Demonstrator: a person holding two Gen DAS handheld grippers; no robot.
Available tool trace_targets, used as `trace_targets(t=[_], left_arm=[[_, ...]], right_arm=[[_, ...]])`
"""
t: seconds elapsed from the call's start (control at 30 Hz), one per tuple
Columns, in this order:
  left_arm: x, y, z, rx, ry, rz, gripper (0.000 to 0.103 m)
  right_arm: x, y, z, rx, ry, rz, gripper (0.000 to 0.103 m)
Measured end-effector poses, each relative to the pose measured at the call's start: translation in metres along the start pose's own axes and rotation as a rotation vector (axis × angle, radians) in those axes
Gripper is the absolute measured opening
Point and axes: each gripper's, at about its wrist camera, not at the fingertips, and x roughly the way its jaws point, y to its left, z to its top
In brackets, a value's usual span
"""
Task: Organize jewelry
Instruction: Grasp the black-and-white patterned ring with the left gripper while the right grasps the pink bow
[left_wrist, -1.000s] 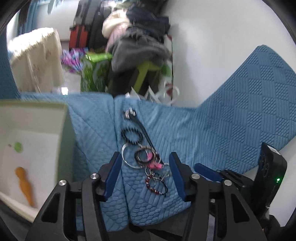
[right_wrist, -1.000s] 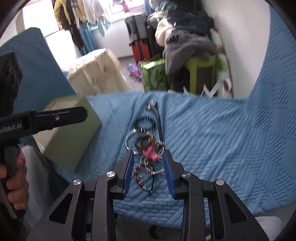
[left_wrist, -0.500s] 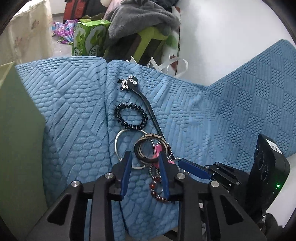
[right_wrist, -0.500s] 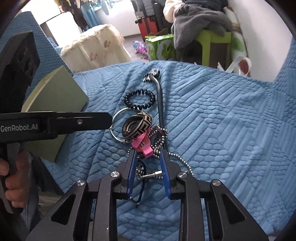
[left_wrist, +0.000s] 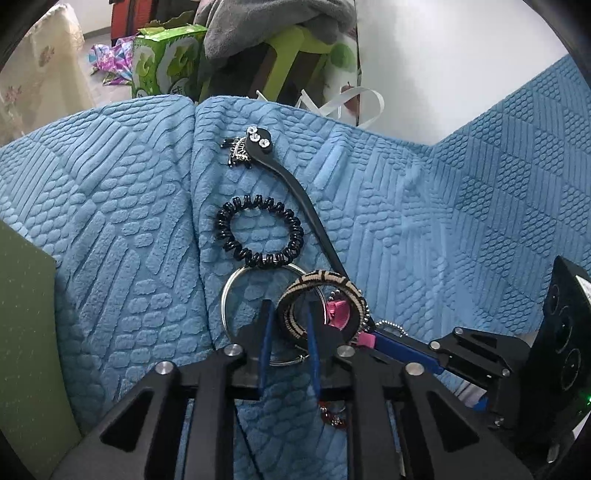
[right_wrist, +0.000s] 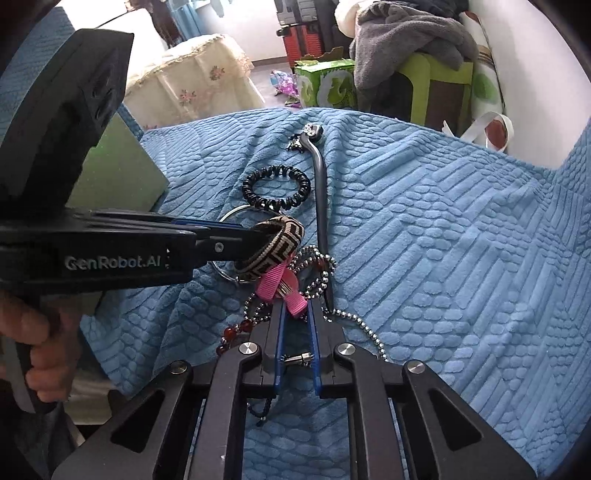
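Observation:
A tangle of jewelry lies on a blue quilted cover (left_wrist: 424, 229). My left gripper (left_wrist: 287, 307) has its jaws closing, and its blue pads pinch the near wall of the woven black-and-beige bracelet (left_wrist: 325, 277). From the right wrist view, that left gripper (right_wrist: 253, 233) grips the woven bracelet (right_wrist: 280, 242) from the left. My right gripper (right_wrist: 294, 308) is also closing, with the pink ribbon clip (right_wrist: 282, 286) between its tips. Beyond lie a black spiral hair tie (left_wrist: 258, 232), a black hair stick (left_wrist: 295, 192), a silver ring (left_wrist: 227, 295), a bead chain (right_wrist: 354, 321) and red beads (right_wrist: 236, 330).
A pale green box (right_wrist: 114, 173) stands at the left edge of the cover. A person's hand (right_wrist: 33, 339) holds the left gripper's handle. Behind the cover are a green carton (left_wrist: 166, 59), a green stool with grey clothes (right_wrist: 424, 37) and a cream cloth-covered piece (right_wrist: 199, 81).
Both grippers have sunk onto the jewelry pile and narrowed their jaws. The left now closes round the woven bracelet, the right round the pink ribbon clip.

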Motion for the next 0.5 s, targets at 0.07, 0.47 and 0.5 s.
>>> trace_targets(t=[0.07,0.47,0.5], left_arm=[[0.001,0.001,0.001,0.0,-0.005,0.005,0.008],[-0.035,0.002,-0.009,0.004,-0.075,0.031,0.003],[-0.042,0.002,-0.011,0.003,-0.083,0.031,0.003]], right_arm=[[0.0,-0.001,0.002,0.013,0.0,-0.003,0.009],[-0.02,-0.001,-0.002,0.069,-0.031,-0.065,0.009],[-0.024,0.0,-0.003,0.076,-0.038,-0.075,0.009]])
